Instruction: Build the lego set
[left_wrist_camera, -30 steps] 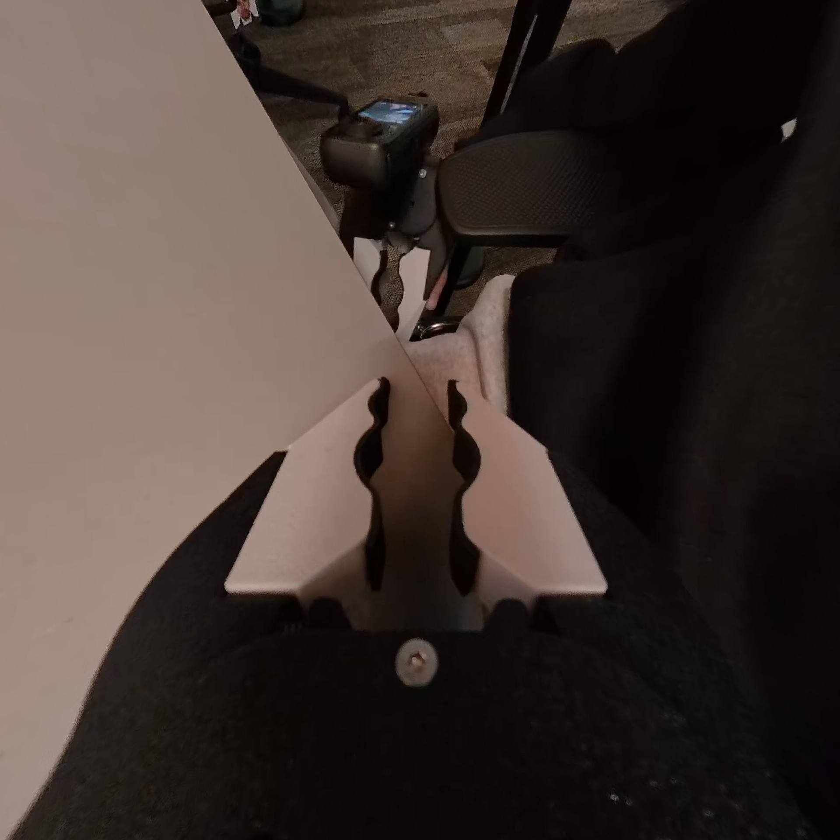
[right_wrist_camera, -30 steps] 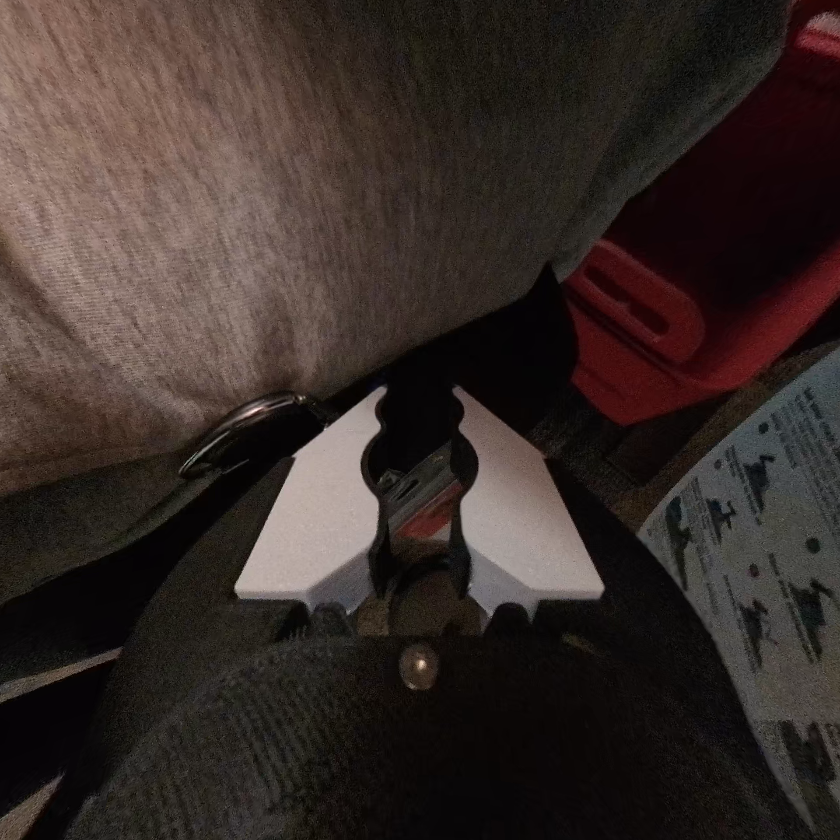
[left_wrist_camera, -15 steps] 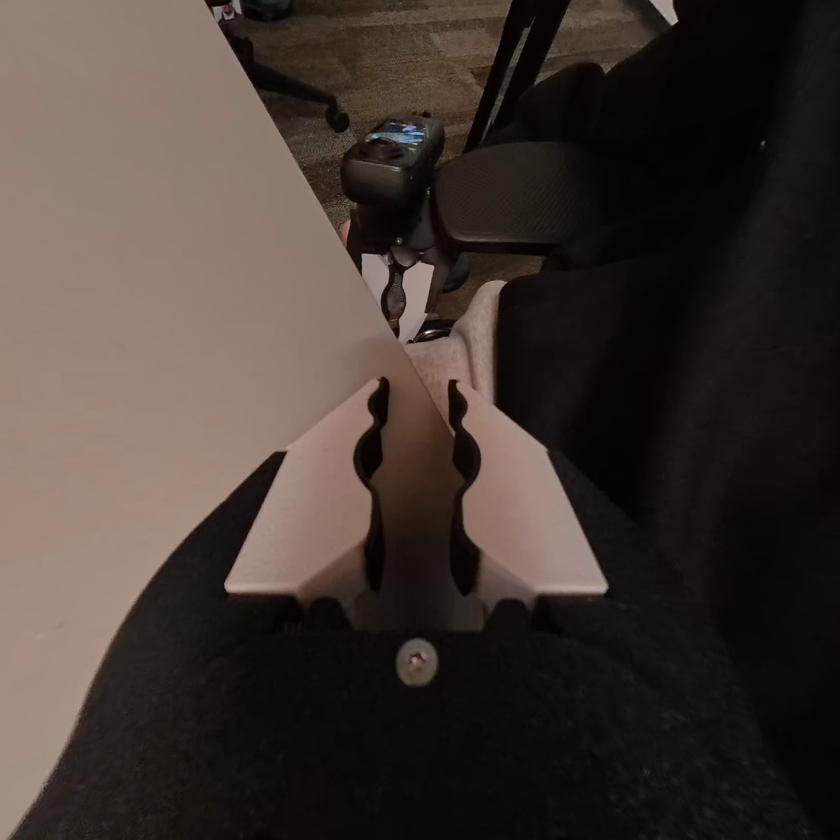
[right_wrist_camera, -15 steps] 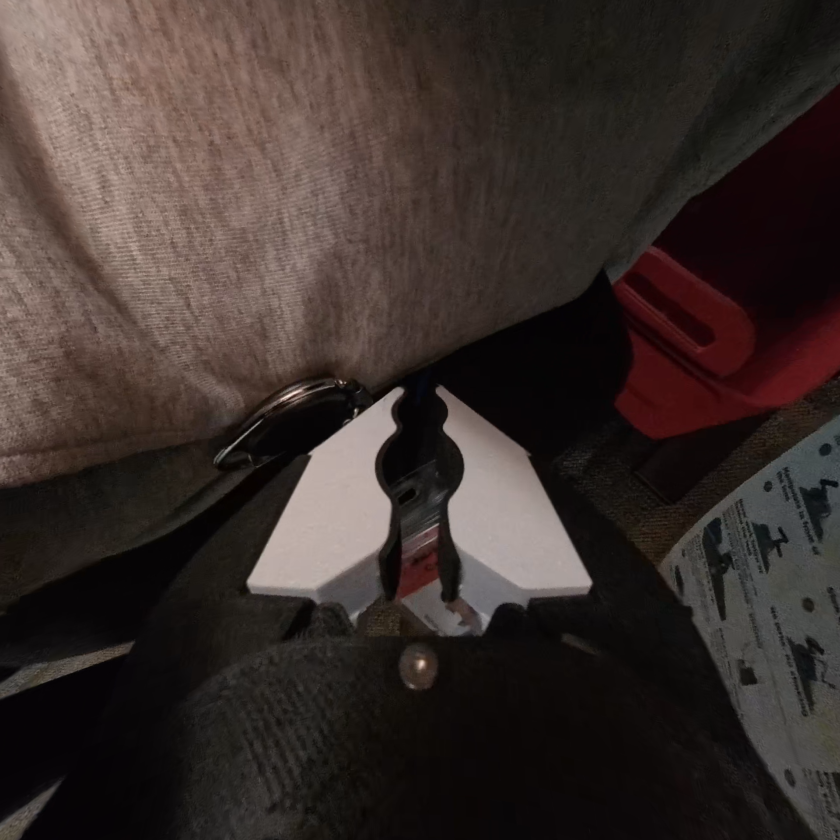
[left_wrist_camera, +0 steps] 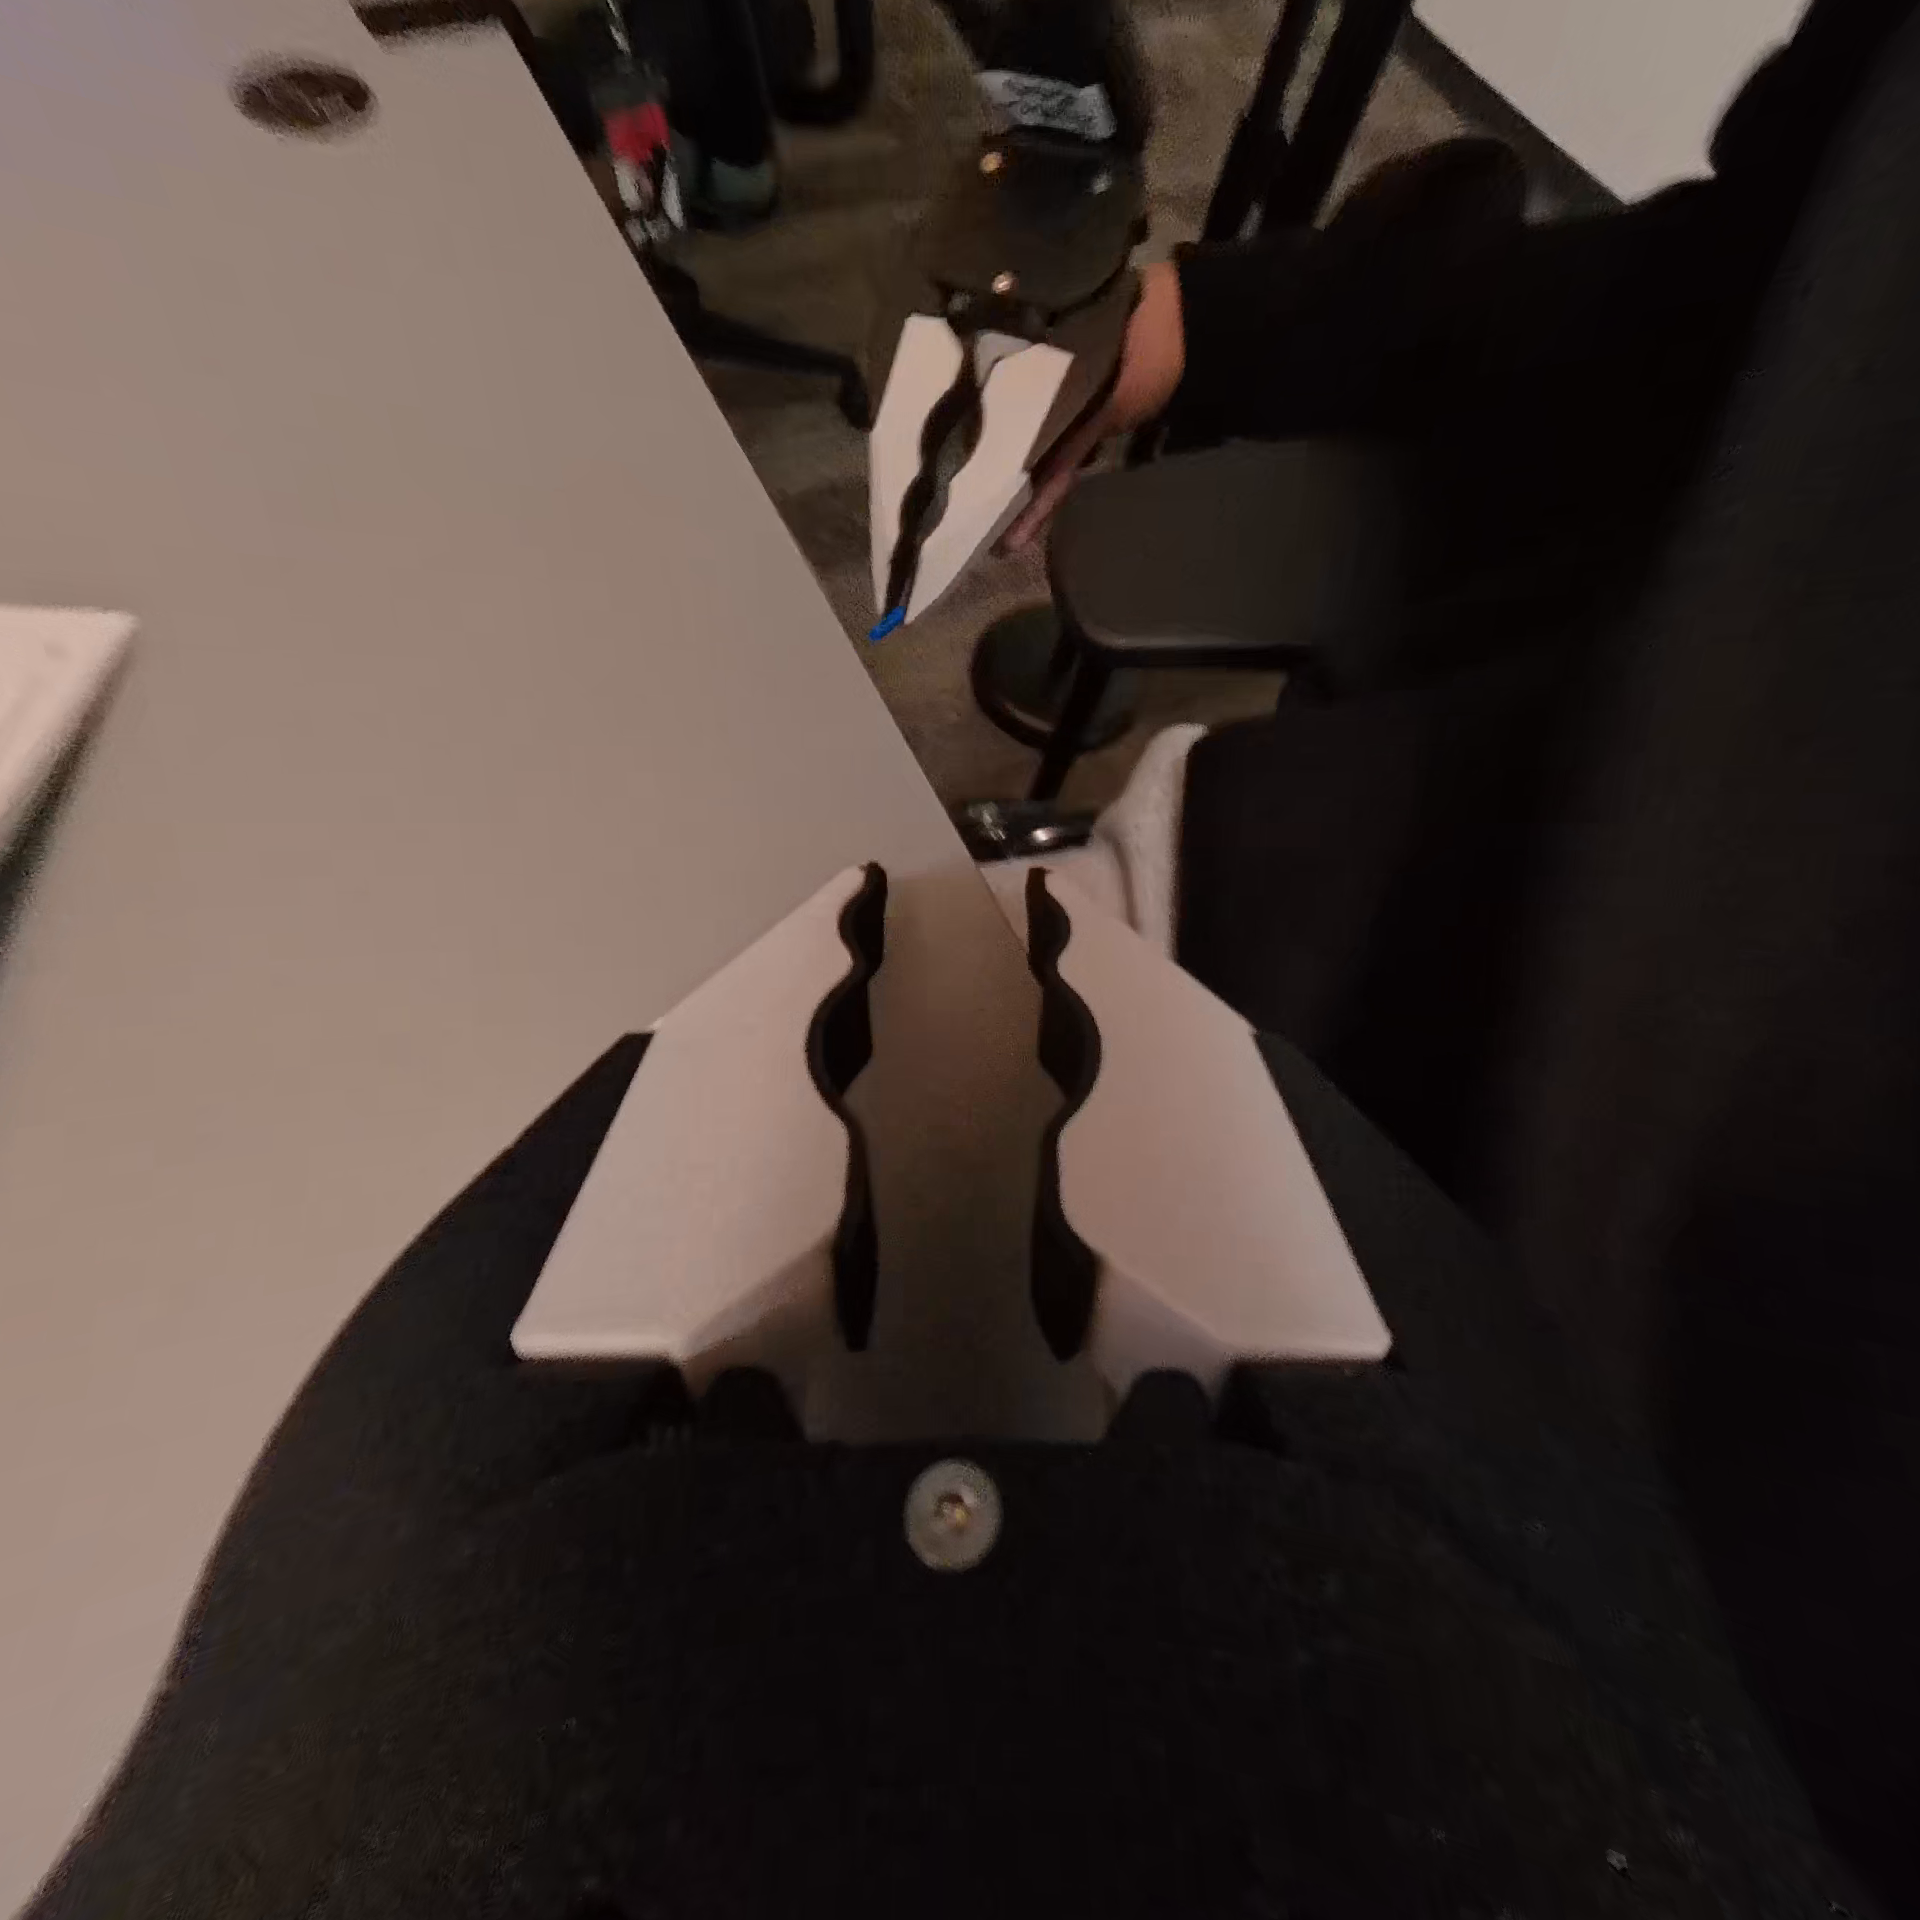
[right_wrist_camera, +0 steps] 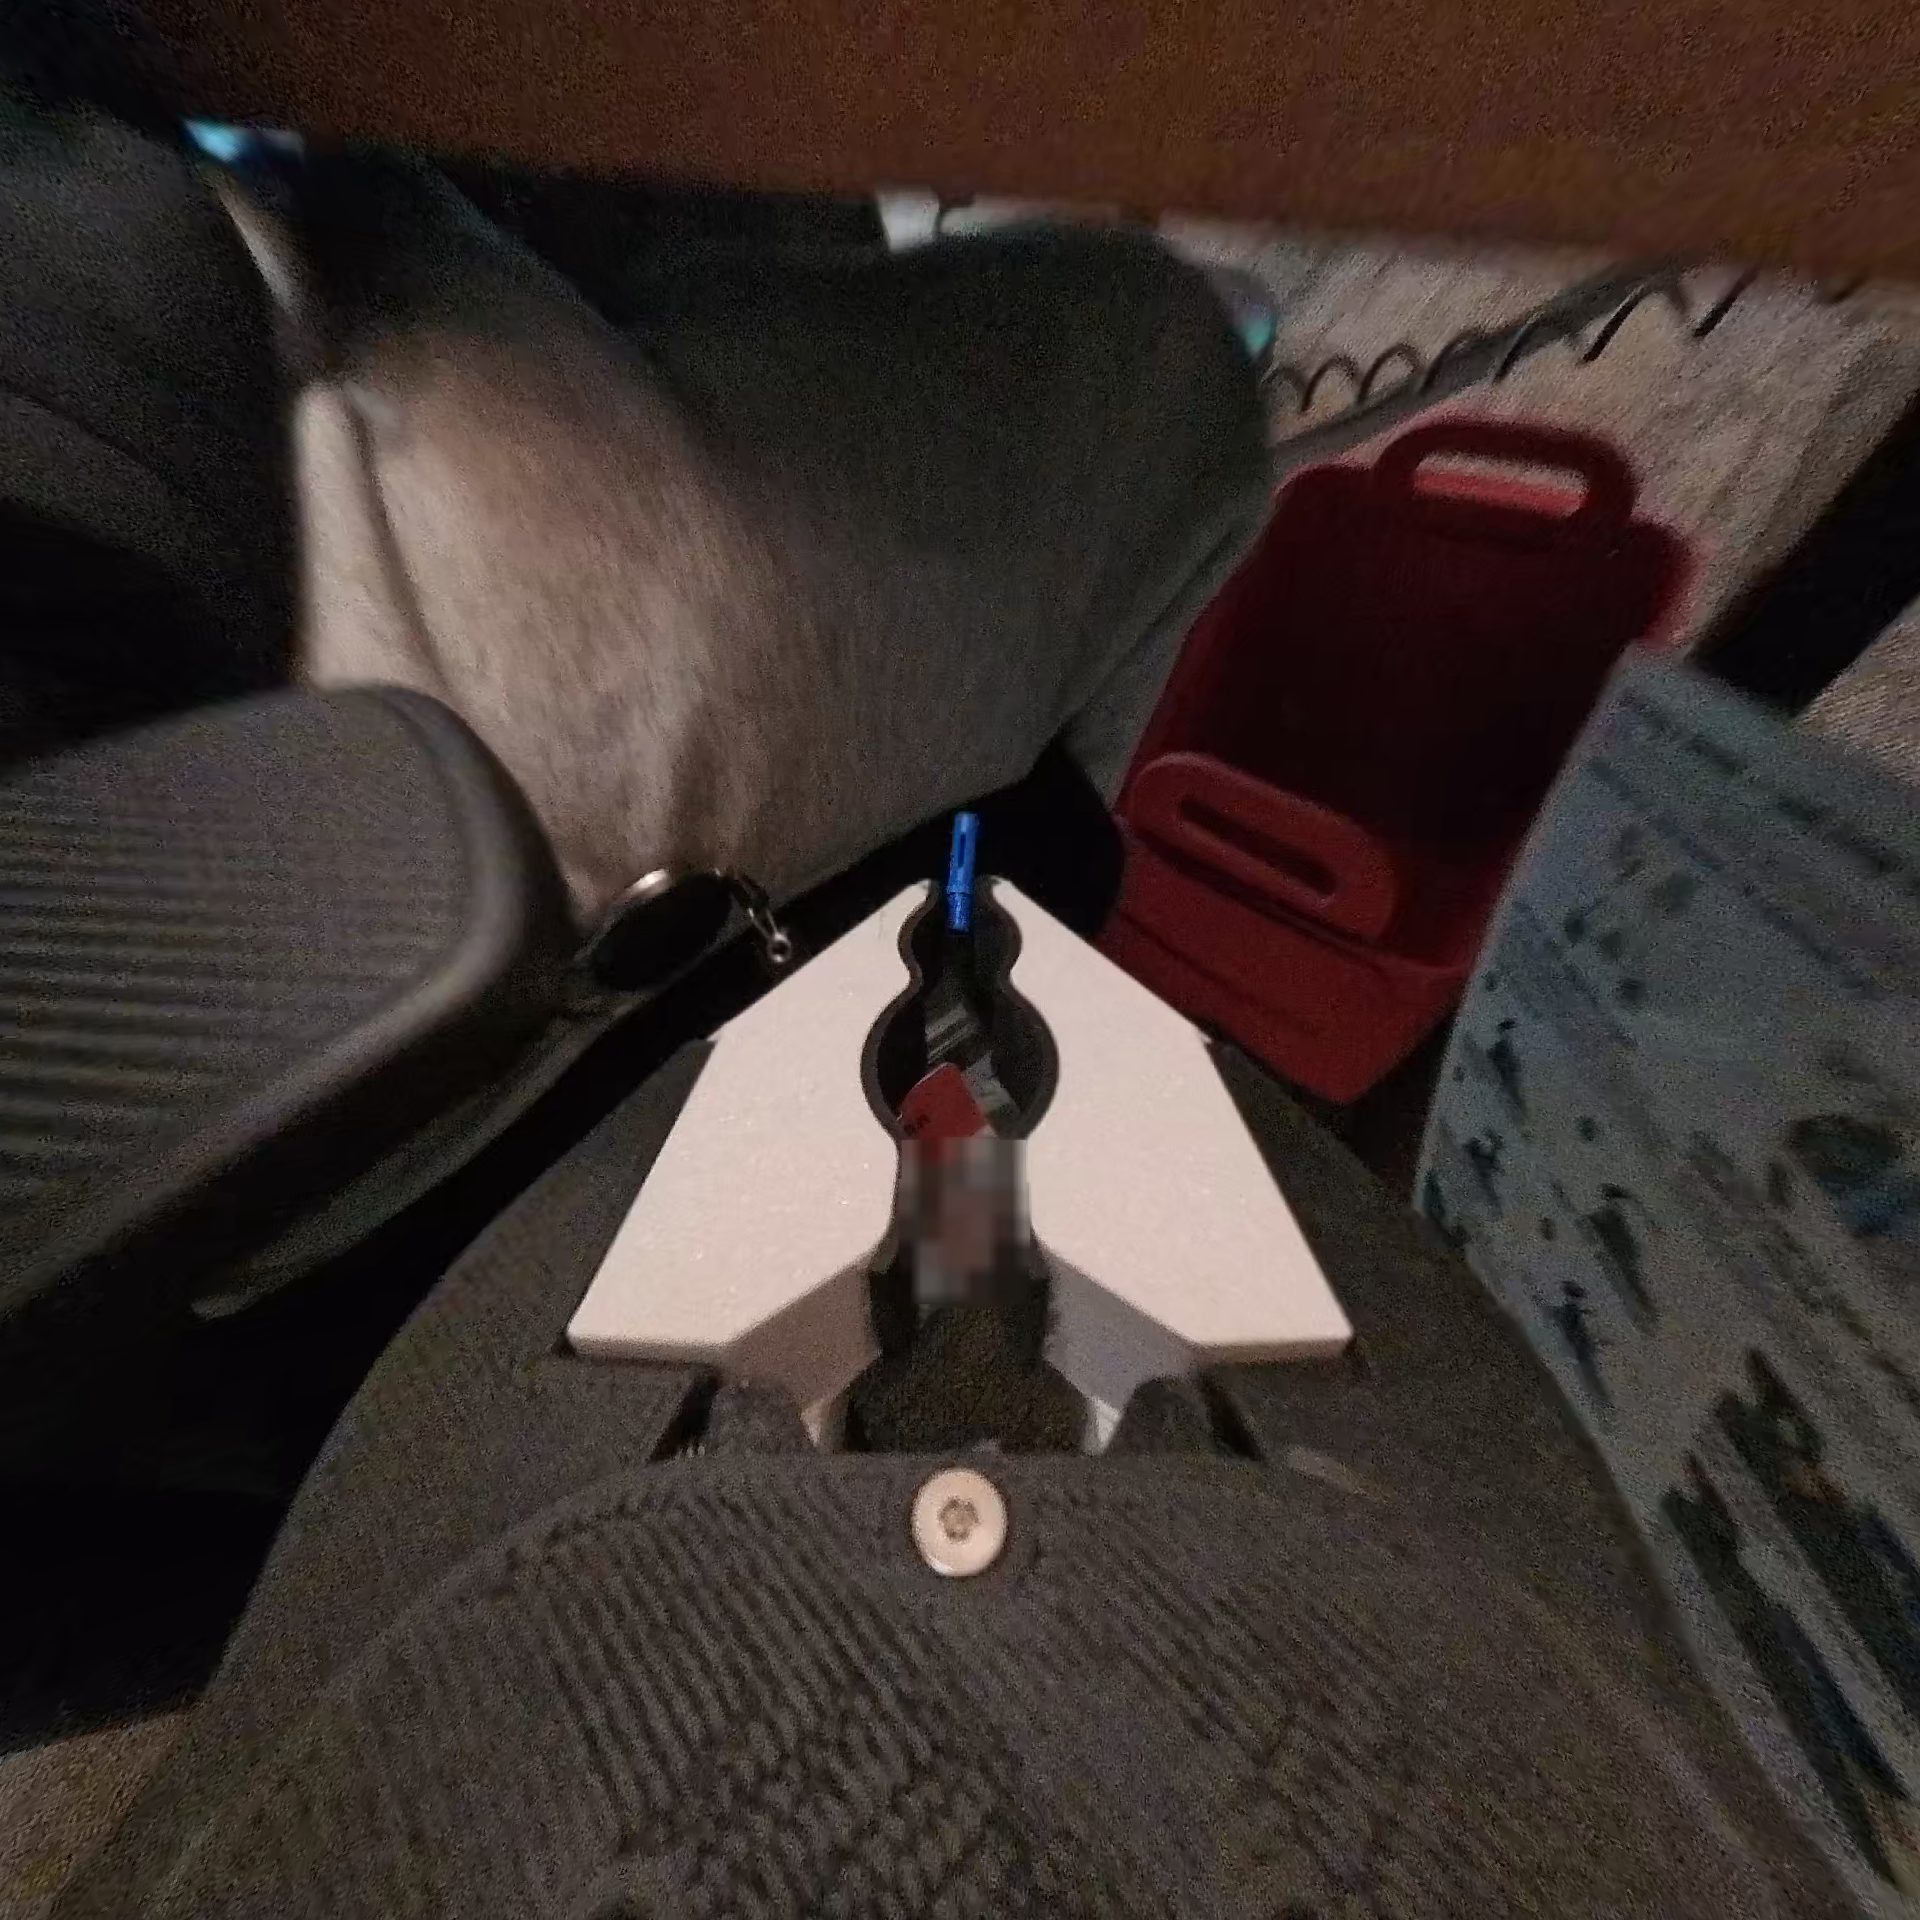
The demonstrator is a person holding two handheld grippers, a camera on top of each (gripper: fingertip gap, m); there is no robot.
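My right gripper (right_wrist_camera: 961, 896) is shut on a small blue lego pin (right_wrist_camera: 961, 864) that sticks out past its tips. It is held below the table's height, beside a person's grey trouser leg (right_wrist_camera: 727, 582). In the left wrist view the right gripper (left_wrist_camera: 902, 592) hangs tips-down off the table's edge, with the blue pin (left_wrist_camera: 883, 627) at its tips and a hand (left_wrist_camera: 1143, 353) on it. My left gripper (left_wrist_camera: 954, 883) is open and empty, over the edge of the white table (left_wrist_camera: 364, 623).
A red plastic box (right_wrist_camera: 1351, 790) stands on the carpet, next to a printed sheet (right_wrist_camera: 1704, 1039) at the right. A black chair armrest (left_wrist_camera: 1195, 571) is near the right gripper. A key ring (right_wrist_camera: 665, 925) hangs by the leg. A white sheet (left_wrist_camera: 47, 686) lies on the table's left. The tips of one gripper are about 20 cm away from the tips of the other.
The right gripper has shut and drawn back from the trouser leg, with the blue pin now showing in its tips. In the left view it has lifted and turned tips-down.
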